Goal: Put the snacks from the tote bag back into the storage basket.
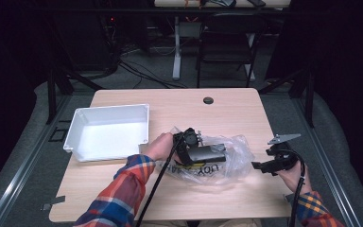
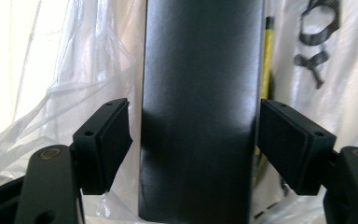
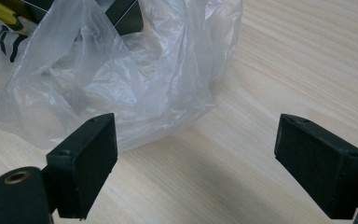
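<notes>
A crumpled clear plastic bag (image 1: 238,150) with black lettering and a yellow stripe lies on the wooden table (image 1: 179,109) near the front middle. A long black box (image 1: 208,153) rests on it. My left gripper (image 1: 197,150) reaches in from the left with the black box (image 2: 200,70) standing between its jaws. A thin gap shows at the left pad (image 2: 109,140), and the right pad (image 2: 284,140) sits close to the box's edge. My right gripper (image 1: 260,166) hovers open just right of the bag. Its jaws (image 3: 196,158) stand wide over bare wood beside the bag (image 3: 121,70).
A white rectangular tray (image 1: 78,124) sits at the table's left, with nothing in it. A small black round cap (image 1: 208,100) is set in the tabletop at the far middle. A dark chair (image 1: 227,42) and cables stand on the floor beyond the table.
</notes>
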